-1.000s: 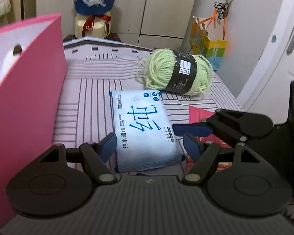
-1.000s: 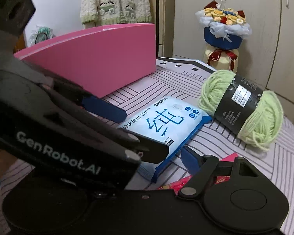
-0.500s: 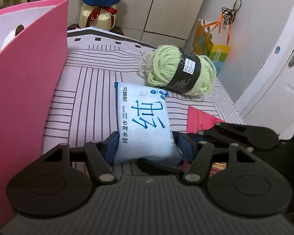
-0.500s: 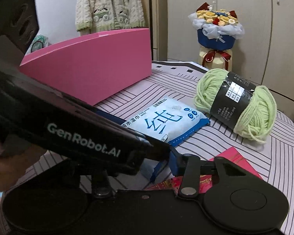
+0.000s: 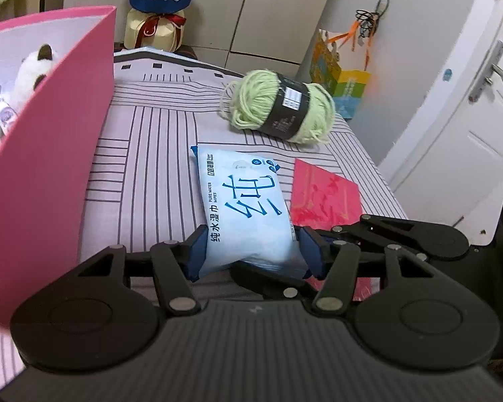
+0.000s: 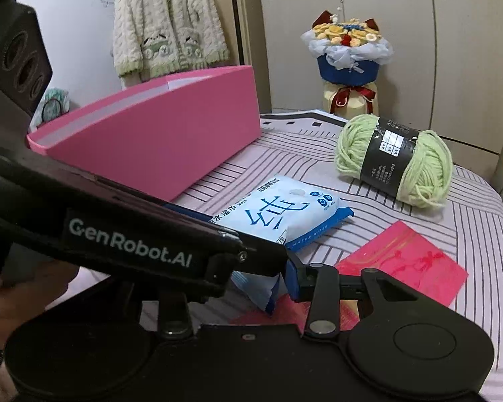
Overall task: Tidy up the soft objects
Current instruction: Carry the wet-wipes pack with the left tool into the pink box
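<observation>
Both grippers grip the wipes pack (image 5: 248, 214) at its near end: the left gripper (image 5: 249, 251) has its pads pressed on the long sides and is closing a touch more, and the right gripper (image 6: 278, 288) pinches the near corner. The pack's long axis runs toward twelve o'clock from the left gripper, and the pink box (image 5: 50, 167) stands at ten o'clock (a plush toy (image 5: 33, 67) is already inside). The striped bedcover (image 5: 144, 154) is soft. Yarn (image 5: 280, 105) lies at one o'clock, before pale cupboards.
</observation>
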The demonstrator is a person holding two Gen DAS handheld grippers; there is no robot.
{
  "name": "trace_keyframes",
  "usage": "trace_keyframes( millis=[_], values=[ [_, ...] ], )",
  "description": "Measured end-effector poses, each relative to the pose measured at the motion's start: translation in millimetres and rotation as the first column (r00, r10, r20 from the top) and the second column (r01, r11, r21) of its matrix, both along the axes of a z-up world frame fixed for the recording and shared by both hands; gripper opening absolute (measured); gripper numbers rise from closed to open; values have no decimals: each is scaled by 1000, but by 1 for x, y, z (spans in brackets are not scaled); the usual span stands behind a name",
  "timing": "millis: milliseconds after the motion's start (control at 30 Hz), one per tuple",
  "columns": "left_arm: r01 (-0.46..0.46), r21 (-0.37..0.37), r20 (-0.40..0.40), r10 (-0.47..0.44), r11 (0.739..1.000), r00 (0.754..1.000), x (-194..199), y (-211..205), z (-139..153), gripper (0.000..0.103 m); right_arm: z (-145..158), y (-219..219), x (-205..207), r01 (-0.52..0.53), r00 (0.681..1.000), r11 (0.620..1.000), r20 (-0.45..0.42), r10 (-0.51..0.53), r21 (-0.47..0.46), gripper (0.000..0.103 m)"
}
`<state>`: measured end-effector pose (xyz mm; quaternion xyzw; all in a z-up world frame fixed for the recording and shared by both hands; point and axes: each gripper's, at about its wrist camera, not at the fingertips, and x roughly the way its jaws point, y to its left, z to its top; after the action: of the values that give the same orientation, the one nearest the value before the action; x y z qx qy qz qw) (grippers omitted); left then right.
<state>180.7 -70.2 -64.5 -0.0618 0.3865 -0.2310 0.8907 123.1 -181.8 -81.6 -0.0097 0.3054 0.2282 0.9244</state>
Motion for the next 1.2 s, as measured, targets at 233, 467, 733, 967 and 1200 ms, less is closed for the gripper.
trace_keyframes(
  millis=[233, 467, 733, 967, 1200],
  values=[
    [45, 41, 5, -45, 998, 999, -29, 7, 14, 56, 9, 10, -31, 34, 999, 999, -4, -34, 36, 47],
    [90, 50, 13, -90, 995, 996, -63, 22, 29, 56, 26, 25, -62, 21, 1000, 1000, 1, -21, 14, 47],
    [162, 28, 38, -163, 986, 986, -100, 50, 58, 57, 59, 48, -101, -22, 999, 999, 27, 23, -42, 47],
    [170, 13, 102, -170, 985, 980, -120, 79, 91, 57, 95, 74, -119, -68, 992, 993, 100, 77, -92, 46],
    [102, 33, 179, -106, 994, 978, -120, 110, 119, 57, 117, 101, -107, -126, 972, 987, 187, 142, -97, 46]
  ],
)
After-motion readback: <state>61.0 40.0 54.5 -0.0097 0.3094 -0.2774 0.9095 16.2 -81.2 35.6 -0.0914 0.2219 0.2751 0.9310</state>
